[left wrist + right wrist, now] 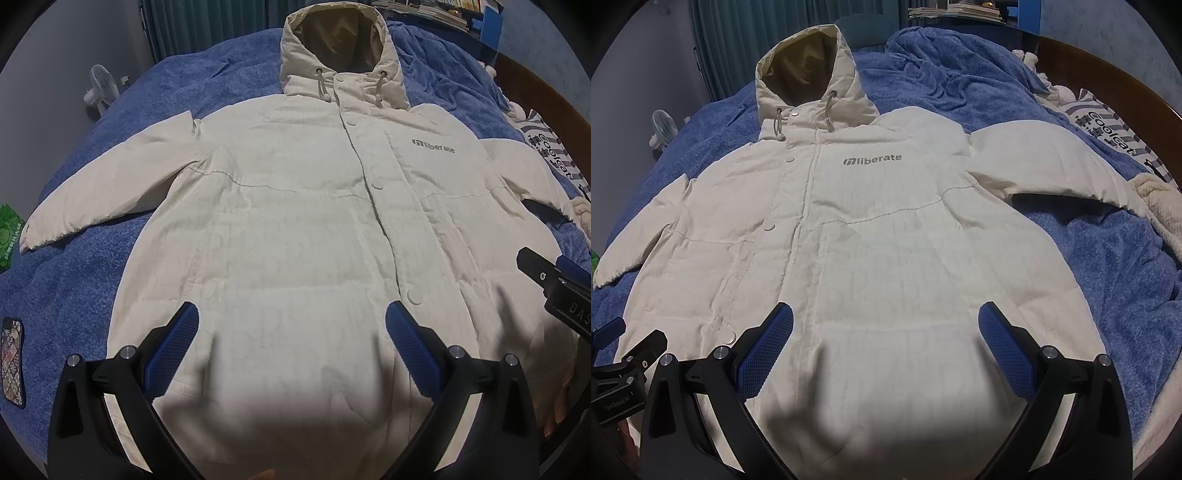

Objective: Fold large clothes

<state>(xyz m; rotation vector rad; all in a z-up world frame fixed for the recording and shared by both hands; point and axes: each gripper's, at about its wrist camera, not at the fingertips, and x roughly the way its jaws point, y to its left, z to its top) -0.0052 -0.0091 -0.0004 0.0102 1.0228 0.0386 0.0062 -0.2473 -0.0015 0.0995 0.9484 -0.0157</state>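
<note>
While the cream-white hooded puffer jacket (295, 221) lies face up and spread flat across the blue fleece blanket (92, 266), both grippers hang over its lower hem, fingers spread wide and holding nothing.

Left gripper (291, 350): blue textured pads (173, 354) apart, over the lower middle of the jacket, near the bottom snap. Right gripper (886, 347): likewise released, over the lower panel below the grey "liberate" lettering (873, 159). It also shows at the right edge of the left wrist view (554, 280).

Surroundings:
- Patterned phone case (13, 362) on the blanket at lower left of the left view, well apart from the jacket.
- Green printed packet (9, 236) at far left edge, just beside the sleeve cuff (31, 236).
- Small white fan (99, 88) beyond the blanket's edge at upper left.
- Striped pillow with "Coolcat" print (1108, 125) and a cream knitted cloth (1160, 206) at right; the cloth touches the other sleeve's end (1123, 195).
- Bunched blanket folds (953, 74) beside the hood (809, 74), upper centre.
- Stacked books (956, 11) at top.

Open blanket shows on both sides of the jacket body; the right side is wider.
</note>
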